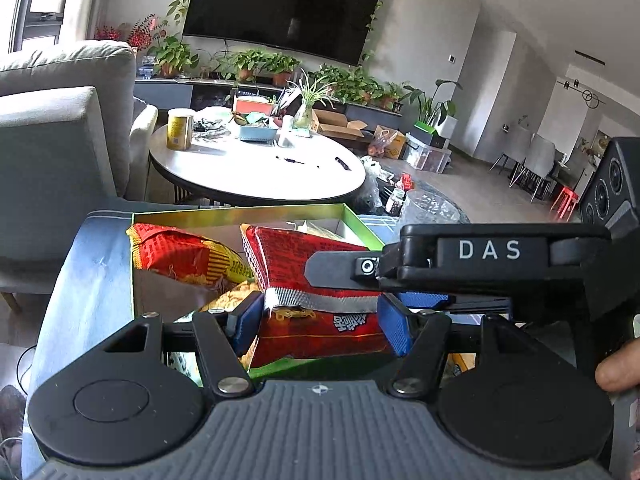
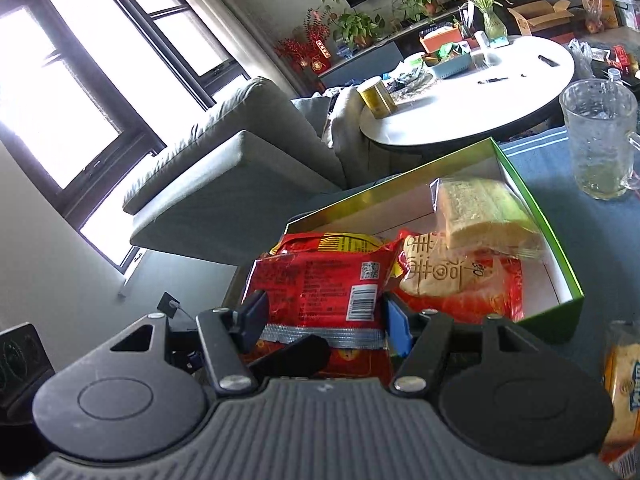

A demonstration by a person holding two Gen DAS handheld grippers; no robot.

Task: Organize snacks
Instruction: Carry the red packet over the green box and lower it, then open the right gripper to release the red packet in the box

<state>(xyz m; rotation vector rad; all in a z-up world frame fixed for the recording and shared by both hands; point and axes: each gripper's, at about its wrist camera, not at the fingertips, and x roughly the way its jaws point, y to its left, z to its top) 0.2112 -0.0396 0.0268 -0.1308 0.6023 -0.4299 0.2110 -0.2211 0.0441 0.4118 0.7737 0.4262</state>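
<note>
Inside the green-rimmed box [image 2: 556, 240], which sits on a blue cloth [image 2: 592, 232], the snacks crowd toward the near end. From the right wrist view, a clear-wrapped pale cake block [image 2: 484, 212] lies toward one o'clock in the box, resting on a red-and-cream packet [image 2: 452, 276] printed with large characters. At eleven o'clock a red-and-yellow bag [image 2: 332, 242] lies against the left wall.

Both grippers hold one red snack packet [image 2: 320, 284] (its silver seal strip runs straight across between the pads). The right gripper [image 2: 320, 320] is clamped on it, blue pads pressing both edges near the barcode. The left gripper [image 1: 320, 320] also grips it from the opposite side, pads tight against the crinkled foil, with the packet raised over the near edge of the box.

A glass mug [image 2: 600, 136] stands on the cloth at two o'clock beyond the box, and an orange cracker pack [image 2: 624, 392] lies at four o'clock. Farther back stands a round white table [image 2: 480, 104].
</note>
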